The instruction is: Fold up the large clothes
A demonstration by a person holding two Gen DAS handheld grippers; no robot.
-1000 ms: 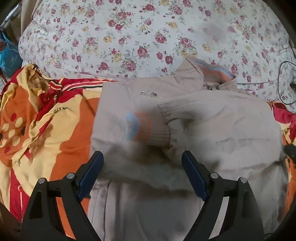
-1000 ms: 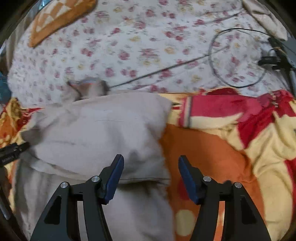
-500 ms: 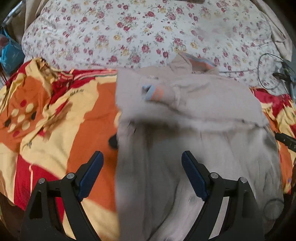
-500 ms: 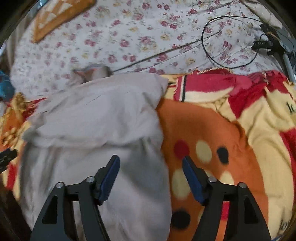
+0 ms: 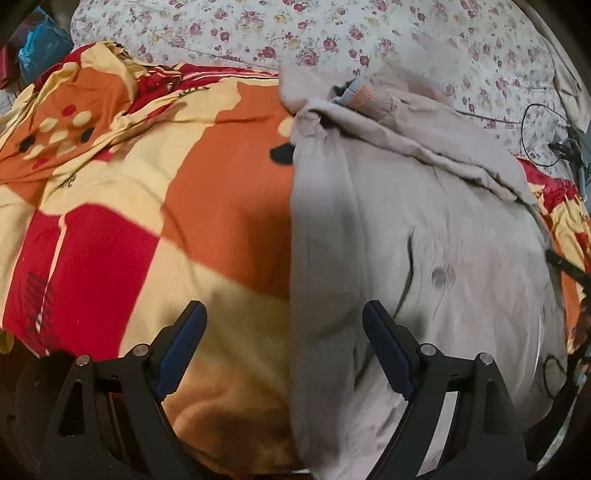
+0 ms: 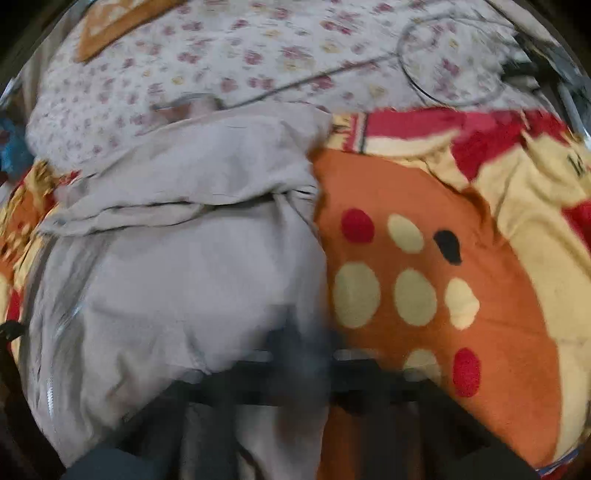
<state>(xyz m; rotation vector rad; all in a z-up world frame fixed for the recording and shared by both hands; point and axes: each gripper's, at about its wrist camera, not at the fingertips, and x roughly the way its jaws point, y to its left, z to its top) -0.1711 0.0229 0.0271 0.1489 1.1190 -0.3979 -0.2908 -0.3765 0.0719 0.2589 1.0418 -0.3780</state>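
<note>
A beige jacket (image 5: 424, 229) lies on the bed with its sleeves folded across the chest; a striped cuff (image 5: 364, 101) shows near the collar. My left gripper (image 5: 284, 350) is open and empty, hovering over the jacket's left edge near the hem. In the right wrist view the jacket (image 6: 192, 266) fills the left half. My right gripper (image 6: 299, 354) is heavily blurred; its fingers seem drawn together at the jacket's right hem edge, but I cannot tell whether they hold cloth.
An orange, red and yellow blanket (image 5: 147, 192) lies under the jacket and spreads to both sides (image 6: 461, 258). A floral sheet (image 5: 369, 33) covers the far bed. A black cable (image 6: 443, 62) loops on it. A blue bag (image 5: 40, 51) sits far left.
Both grippers have pulled back toward the jacket's hem, so more of its lower body shows. The right gripper's fingers, open wide before, now blur together at the hem edge.
</note>
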